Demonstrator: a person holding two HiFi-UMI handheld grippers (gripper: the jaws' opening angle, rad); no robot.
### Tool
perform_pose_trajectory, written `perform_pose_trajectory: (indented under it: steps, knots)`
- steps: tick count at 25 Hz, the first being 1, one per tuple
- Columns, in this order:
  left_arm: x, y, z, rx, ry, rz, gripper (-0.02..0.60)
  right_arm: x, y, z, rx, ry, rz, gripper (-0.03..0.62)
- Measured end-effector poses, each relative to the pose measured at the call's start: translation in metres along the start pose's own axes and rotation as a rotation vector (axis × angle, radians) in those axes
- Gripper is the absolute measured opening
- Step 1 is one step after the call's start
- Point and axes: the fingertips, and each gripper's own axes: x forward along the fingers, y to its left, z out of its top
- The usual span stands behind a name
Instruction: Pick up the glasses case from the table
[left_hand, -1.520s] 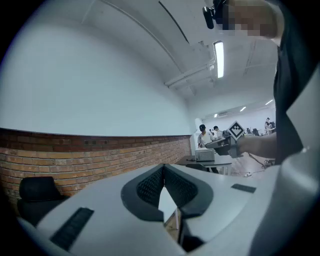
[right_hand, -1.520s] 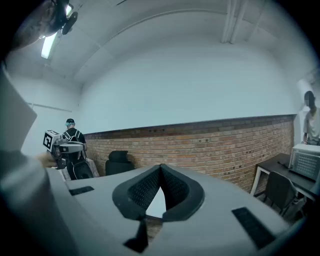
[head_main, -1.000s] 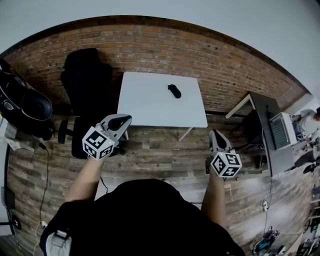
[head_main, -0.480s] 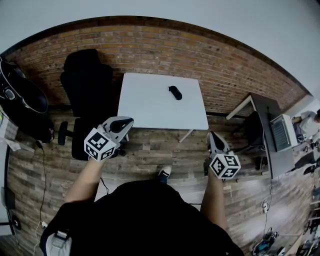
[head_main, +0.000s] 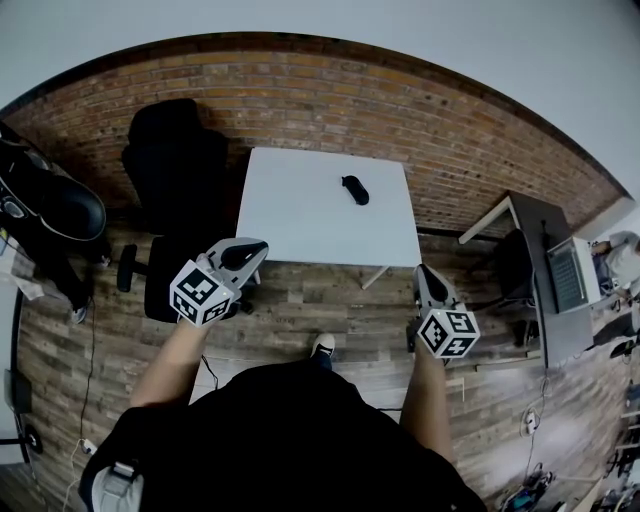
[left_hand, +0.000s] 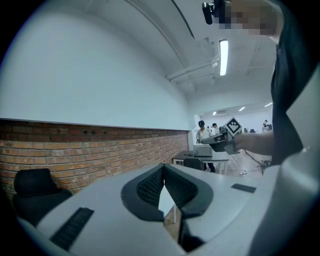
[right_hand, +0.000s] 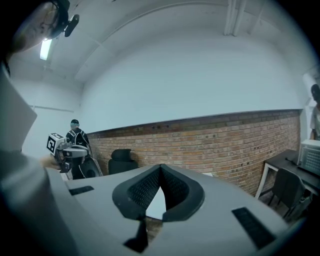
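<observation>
At the far left a black office chair (head_main: 175, 165) stands on the wooden floor (head_main: 330, 300), just beside the left edge of the white counter (head_main: 300, 215). Our left gripper (head_main: 258, 246) hangs in front of that chair, short of the counter's near left corner. In its own view the fingers (left_hand: 150, 186) meet at the tips with nothing between them.

The counter stands against the brick wall (head_main: 420, 110). The glasses case (head_main: 355, 189), small and dark, lies alone on the counter's far right part, well apart from both grippers. Our right gripper (head_main: 424, 270) is over the floor, off the counter's near right corner. Its fingers (right_hand: 144, 187) are also pressed together and empty. Further right stands a dark desk (head_main: 545, 300) with a laptop (head_main: 566, 275).

We judge that the pick-up has not begun and that we are only on the approach.

- **Closed fingers.** Neither gripper can take anything as it is. If we reach the case before opening one, the tips would shove it. On that smooth top it could slide towards the wall side or off the right edge.
- **Long reach.** The case lies far back, so leaning in could knock a gripper or our body against the near edge.
- **Poor grip.** The case looks rounded. We expect that a pinch at one end, not across its middle, would let it slip out.
- **The chair.** It stands close to the left gripper and could be bumped if we swing wide.
</observation>
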Motion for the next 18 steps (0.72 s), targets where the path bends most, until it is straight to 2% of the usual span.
perform_pose_trajectory:
  steps: [18]
  knots:
    - [0.074,0.020,-0.015,-0.015,0.072,0.003,0.011,0.053,-0.065,-0.010,0.029,0.026,0.021,0.015]
